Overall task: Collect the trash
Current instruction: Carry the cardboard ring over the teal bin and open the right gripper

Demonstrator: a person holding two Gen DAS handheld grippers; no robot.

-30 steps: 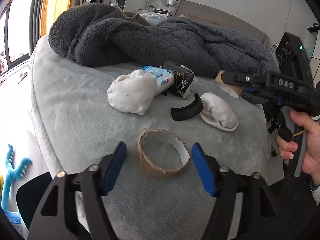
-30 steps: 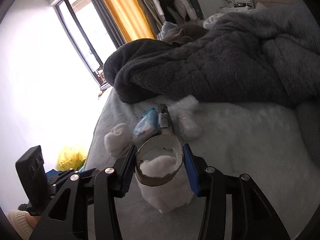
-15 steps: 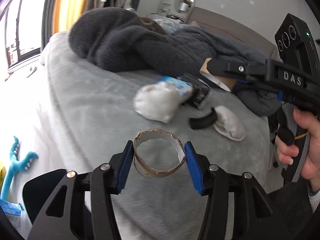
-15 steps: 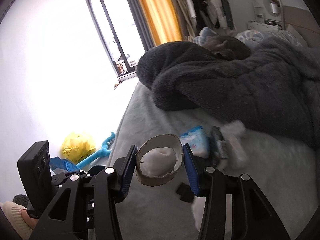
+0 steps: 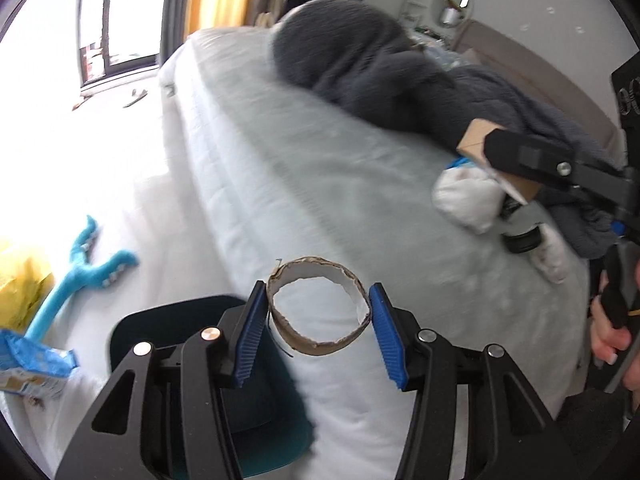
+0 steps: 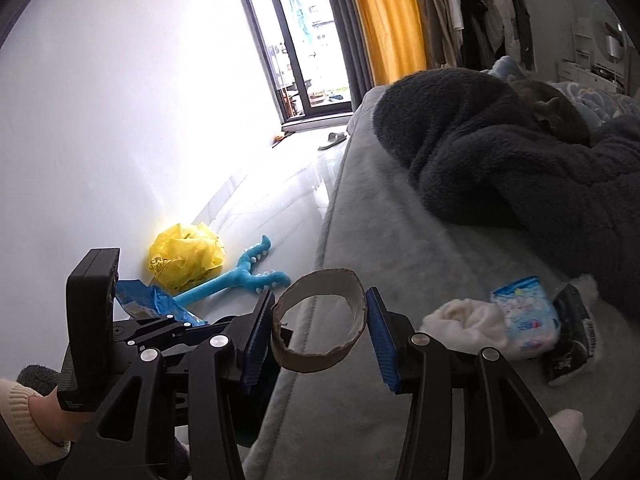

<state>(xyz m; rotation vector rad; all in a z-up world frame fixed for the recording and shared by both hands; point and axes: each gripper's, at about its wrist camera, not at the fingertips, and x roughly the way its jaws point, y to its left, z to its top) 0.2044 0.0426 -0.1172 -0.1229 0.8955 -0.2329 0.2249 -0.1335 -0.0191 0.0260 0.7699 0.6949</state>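
Observation:
My left gripper (image 5: 318, 320) is shut on a torn cardboard ring (image 5: 320, 346), its blue pads pressing both sides; the ring hangs over the bed's edge. My right gripper (image 6: 320, 322) is shut on a second cardboard ring (image 6: 308, 360), also held in the air beside the bed. The left wrist view shows that second ring (image 5: 474, 142) at the far right, pinched in the right tool's black fingers (image 5: 520, 156). On the bed lie a white bundle (image 6: 464, 320), a blue tissue pack (image 6: 524, 316) and a black wrapper (image 6: 572, 336).
A dark fleece blanket (image 5: 380, 60) is heaped on the grey bed (image 5: 320, 160). On the pale floor by the wall lie a yellow plastic bag (image 6: 186, 256), a blue toy (image 6: 240, 276) and a blue snack bag (image 6: 152, 304). A dark teal object (image 5: 192, 320) sits below the left gripper.
The left gripper closed on the ring that lay on the bed and lifted it. Both grippers swung left, from over the bed to its edge, and the floor has come into view.

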